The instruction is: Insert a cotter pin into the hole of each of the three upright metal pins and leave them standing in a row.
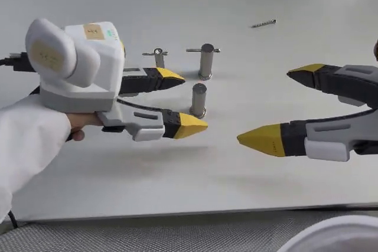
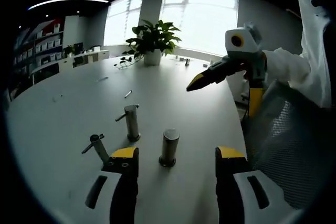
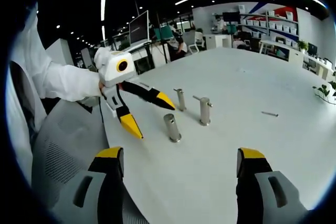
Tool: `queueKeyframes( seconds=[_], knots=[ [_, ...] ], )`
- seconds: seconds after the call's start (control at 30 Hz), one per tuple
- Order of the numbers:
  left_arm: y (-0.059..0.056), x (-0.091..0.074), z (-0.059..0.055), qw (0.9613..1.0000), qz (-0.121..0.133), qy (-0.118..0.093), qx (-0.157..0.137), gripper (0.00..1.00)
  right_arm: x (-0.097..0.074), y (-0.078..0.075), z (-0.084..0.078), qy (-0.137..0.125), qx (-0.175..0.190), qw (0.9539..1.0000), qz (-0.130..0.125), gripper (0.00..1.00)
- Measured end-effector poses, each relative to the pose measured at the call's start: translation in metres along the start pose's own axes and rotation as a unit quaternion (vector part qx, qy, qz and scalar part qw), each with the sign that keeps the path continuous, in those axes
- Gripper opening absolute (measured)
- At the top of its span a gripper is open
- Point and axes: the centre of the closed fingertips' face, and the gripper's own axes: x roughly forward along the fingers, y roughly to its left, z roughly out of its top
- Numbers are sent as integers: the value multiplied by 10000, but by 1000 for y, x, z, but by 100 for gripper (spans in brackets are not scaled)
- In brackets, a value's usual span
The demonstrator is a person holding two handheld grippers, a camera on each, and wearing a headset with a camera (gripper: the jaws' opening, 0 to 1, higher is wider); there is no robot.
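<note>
Three metal pins are seen upright on the desk point(image 1: 88, 175). The rear left pin point(image 1: 159, 57) and the rear right pin point(image 1: 206, 61) are already fitted, while the nearest, the bare pin point(image 1: 199, 100), has nothing through it. A loose cotter pin point(image 1: 263, 23) lies well apart, farther back on the desk. The left gripper point(image 1: 190, 102) and the right gripper point(image 1: 264, 105) are held spread and empty on either side of the bare pin. The last insertion is judged to be in hand. The loose cotter pin must be fetched, then threaded through the bare pin's hole while that pin is steadied.

Spread left claw point(image 2: 177, 154) faces pins point(image 2: 132, 123), two seemingly cottered.
</note>
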Motion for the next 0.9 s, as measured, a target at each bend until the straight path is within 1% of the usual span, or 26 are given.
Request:
queueKeyframes(
  seconds=[0.07,0.1,0.2,0.33,0.4,0.5,0.57,0.6,0.7,0.73,0.77,0.8,0.83,0.9],
  knots=[
    [-1,-7,4,9996,-4,-165,-214,65,0,-1,0,3,-2,10000,-2,87],
    [-1,-10,5,9994,-10,-209,-261,68,0,-1,0,9,-5,10000,-3,87],
    [-5,-19,9,9988,-32,-335,-355,83,0,-1,-1,31,-18,10000,-1,87],
    [-9,-26,8,9983,-4,-347,-461,100,0,-1,0,46,-37,10000,9,87],
    [-12,-29,5,9989,-6,-306,-349,99,0,-1,0,48,-55,10000,12,87],
    [-20,-31,3,9985,-121,-295,-446,99,0,0,1,49,-70,10000,25,87],
    [-23,-33,2,9986,-98,-297,-426,99,0,0,2,63,-88,9999,35,87],
    [-22,-34,3,9988,-24,-304,-382,99,0,0,2,70,-93,9999,36,87],
    [-22,-38,11,9979,114,-476,-429,99,0,-1,3,89,-114,9999,28,87],
    [-17,-42,9,9976,141,-509,-439,99,-1,-2,3,95,-119,9999,25,87],
    [-15,-44,10,9974,176,-543,-451,99,-2,-2,4,114,-124,9999,22,87],
    [-18,-43,12,9972,201,-554,-456,99,-2,-2,4,153,-120,9998,31,86],
    [-16,-46,13,9964,237,-634,-512,99,-3,-3,4,237,-147,9996,49,85],
    [-13,-49,13,9955,257,-696,-597,99,-5,-6,5,339,-247,9991,47,84]
  ],
)
